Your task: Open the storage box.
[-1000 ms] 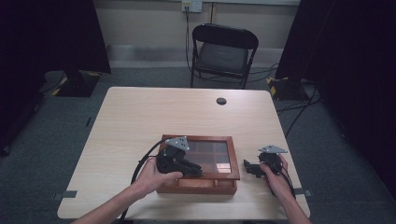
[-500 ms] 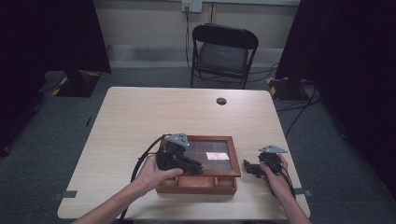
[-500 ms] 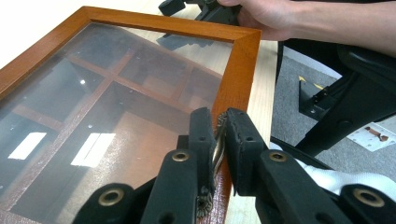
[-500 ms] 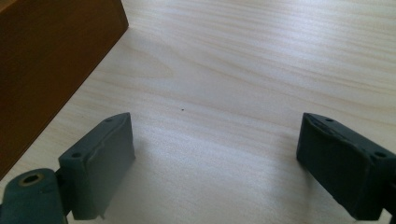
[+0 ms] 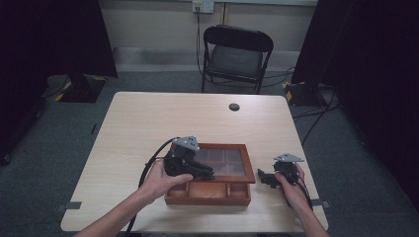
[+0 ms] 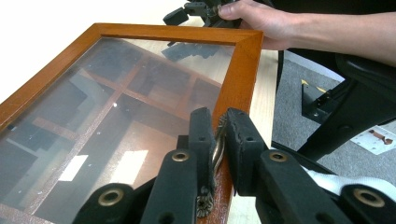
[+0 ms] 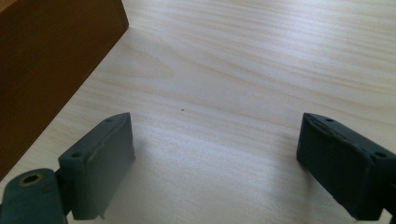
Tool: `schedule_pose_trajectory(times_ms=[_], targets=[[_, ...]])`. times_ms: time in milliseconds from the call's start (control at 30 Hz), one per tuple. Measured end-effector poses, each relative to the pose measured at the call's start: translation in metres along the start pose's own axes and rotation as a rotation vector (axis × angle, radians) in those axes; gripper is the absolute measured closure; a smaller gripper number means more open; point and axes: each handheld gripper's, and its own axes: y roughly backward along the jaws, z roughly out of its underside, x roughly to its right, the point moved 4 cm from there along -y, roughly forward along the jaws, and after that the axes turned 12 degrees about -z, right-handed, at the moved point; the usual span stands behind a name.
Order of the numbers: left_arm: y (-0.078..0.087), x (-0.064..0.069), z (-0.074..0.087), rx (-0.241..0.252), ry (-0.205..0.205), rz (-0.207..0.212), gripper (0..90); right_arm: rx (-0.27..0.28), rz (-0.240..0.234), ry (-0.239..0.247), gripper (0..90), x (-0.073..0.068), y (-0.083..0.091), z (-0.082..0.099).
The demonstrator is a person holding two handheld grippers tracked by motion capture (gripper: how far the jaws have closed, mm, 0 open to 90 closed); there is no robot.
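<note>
A brown wooden box [image 5: 207, 193] stands near the table's front edge. Its glass-paned lid [image 5: 221, 162] is tilted up at the front, and the front compartments show under it. My left gripper [image 5: 203, 171] is shut on the lid's front frame. In the left gripper view the jaws [image 6: 218, 127] pinch a small metal fitting on the wooden frame [image 6: 239, 70], beside the glass [image 6: 116, 116]. My right gripper [image 5: 265, 177] rests low at the box's right, apart from it. It is open [image 7: 215, 140] over bare table, with the box's side [image 7: 46, 60] at its left.
The light wooden table [image 5: 163, 123] has a small dark round cap [image 5: 234, 106] near its far edge. A black folding chair [image 5: 236, 54] stands behind the table. Cables trail from both grippers toward the front edge. Grey carpet surrounds the table.
The lid lay flat on the box a second ago. My left gripper has raised its front edge, so it now tilts up. The right gripper has stayed in place.
</note>
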Motion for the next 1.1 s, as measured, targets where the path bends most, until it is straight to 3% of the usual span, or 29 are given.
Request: schedule_pose_trajectory(times_ms=[900, 1100], targets=[[0.009, -0.010, -0.017, 0.032, 0.058, 0.021, 81.1, 0.000, 0.000, 0.001, 10.3, 0.000, 0.000, 0.000], [0.010, -0.012, -0.021, 0.015, 0.054, 0.018, 81.2, 0.000, 0.000, 0.001, 10.3, 0.000, 0.000, 0.000]])
